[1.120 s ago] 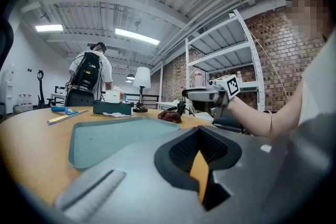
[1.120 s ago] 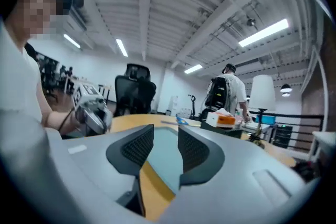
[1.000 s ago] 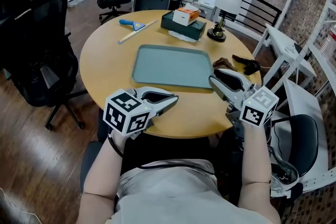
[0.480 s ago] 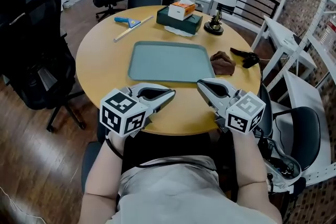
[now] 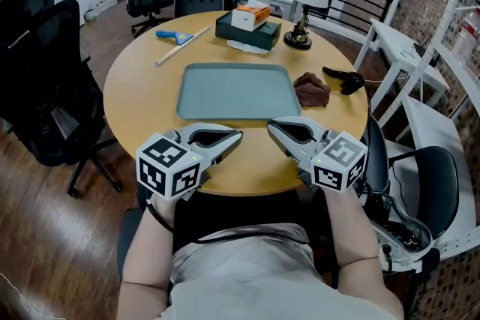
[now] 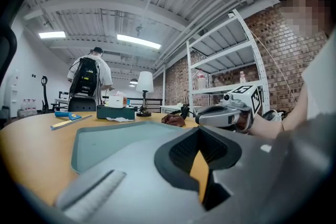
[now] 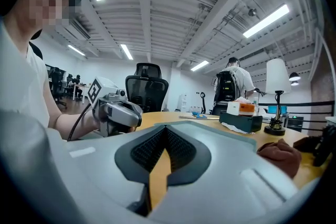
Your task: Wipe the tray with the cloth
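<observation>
left gripper (image 5: 238,136): jaws together, nothing between them. right gripper (image 5: 271,124): jaws together too, empty. both are held over the near edge of the table (image 5: 135,97), tips angled toward each other but apart. tray (image 5: 236,90) lies flat just ahead of both tips, bare. cloth (image 5: 310,89), bunched, sits ahead and to the right of the right gripper, just beside the tray's right edge; contact with the tray cannot be told.
</observation>
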